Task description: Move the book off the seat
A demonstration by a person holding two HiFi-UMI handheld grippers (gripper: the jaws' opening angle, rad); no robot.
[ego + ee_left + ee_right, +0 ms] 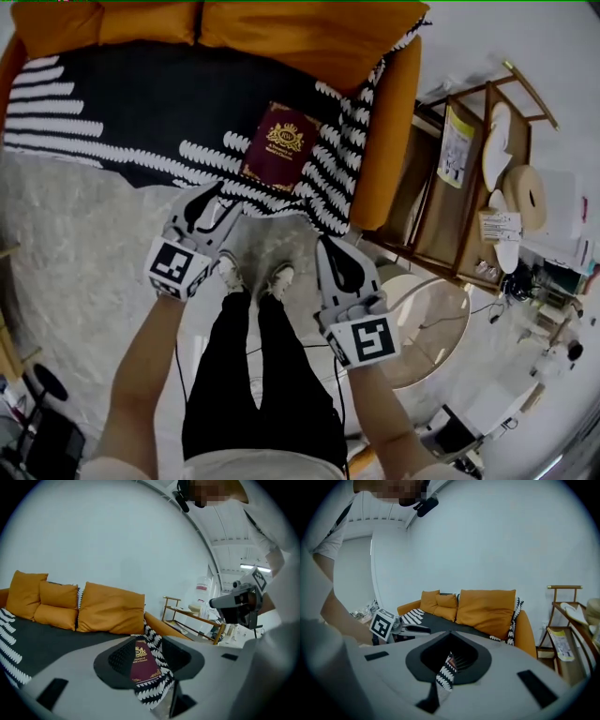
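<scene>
There is one sofa [384, 141], with three orange cushions [110, 608], one black-and-white throw [112, 112] and one maroon book [280, 145]. Two grippers show, the left gripper [217, 194] and the right gripper [327, 244], along with two shoes [230, 272]. There is also one wooden rack [469, 178] and one round table [441, 309].

Orange cushions [309, 33] above black-white throw [141, 103]; wooden rack [441, 225], round table [441, 309] at right.
</scene>
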